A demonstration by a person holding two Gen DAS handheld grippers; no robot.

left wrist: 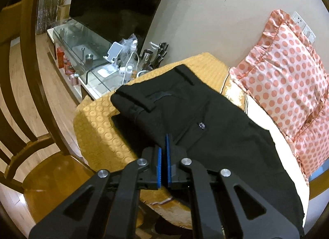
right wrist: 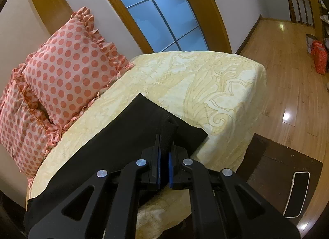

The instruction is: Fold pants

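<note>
Black pants (left wrist: 205,119) lie on a bed; the waistband with its belt loops is at the far left in the left wrist view. My left gripper (left wrist: 166,136) is shut at the pants' near edge, its blue pads (left wrist: 158,160) pressed together on a thin layer of the cloth. In the right wrist view the leg end of the pants (right wrist: 123,136) stretches across the cream bedspread (right wrist: 195,86). My right gripper (right wrist: 164,136) is shut on a bunched fold of that black cloth, which sticks up past its tips.
Polka-dot ruffled pillows (left wrist: 287,70) (right wrist: 67,70) lean on the wall behind the pants. A wooden chair (left wrist: 30,115) stands left of the bed, and a cluttered glass stand (left wrist: 82,53) sits under a dark screen. A dark mat (right wrist: 277,167) lies on the wooden floor to the right.
</note>
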